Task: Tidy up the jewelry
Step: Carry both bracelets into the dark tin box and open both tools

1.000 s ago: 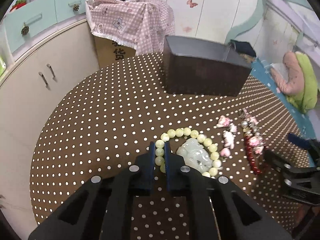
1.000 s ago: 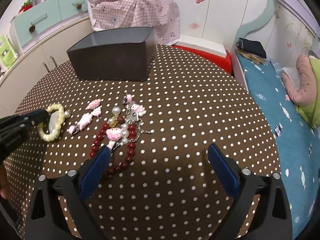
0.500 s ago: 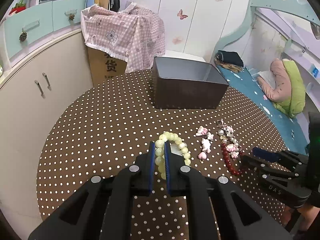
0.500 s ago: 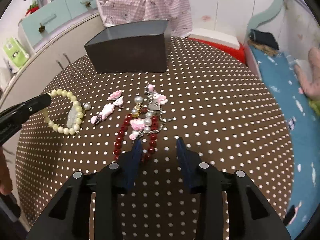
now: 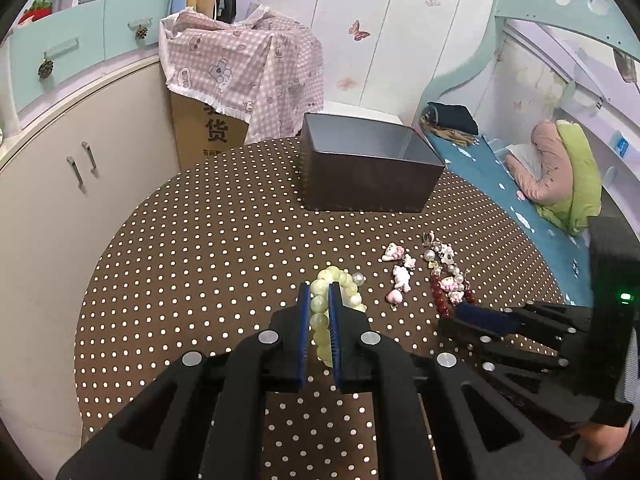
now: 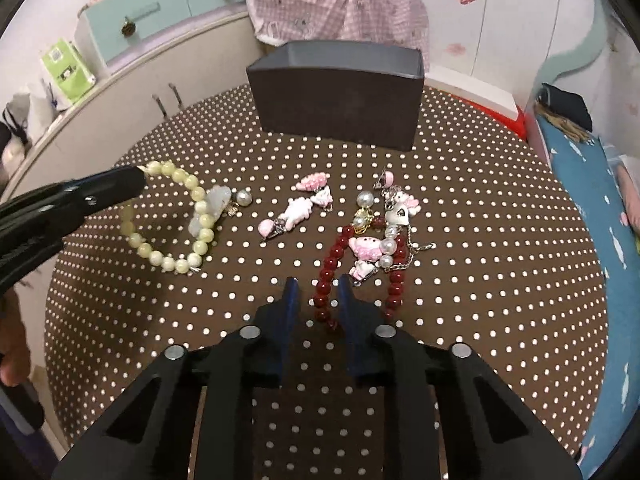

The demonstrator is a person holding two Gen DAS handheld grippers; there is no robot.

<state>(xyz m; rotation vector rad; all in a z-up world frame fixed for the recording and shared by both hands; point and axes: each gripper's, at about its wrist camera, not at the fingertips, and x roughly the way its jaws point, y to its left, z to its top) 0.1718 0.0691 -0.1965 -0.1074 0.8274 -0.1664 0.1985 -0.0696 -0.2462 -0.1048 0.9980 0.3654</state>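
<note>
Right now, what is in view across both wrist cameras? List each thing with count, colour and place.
Box: one, dark brown, open, far side of table.
Table: one, round, brown with white dots.
Pale bead bracelet: one, yellow-green, table's left, lifted at one end.
Red bead bracelet: one, dark red, with pink charms and pearls on it.
Pink charms: a few, between the bracelets.
Left gripper: shut on pale bead bracelet.
Right gripper: blue pads straddling red beads, gap showing.

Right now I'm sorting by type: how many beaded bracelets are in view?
2. The pale green bracelet hangs from the left claw, shut on it at the table's left. The dark red bracelet lies between the right claw's fingers. The charm pile may hide others.
</note>
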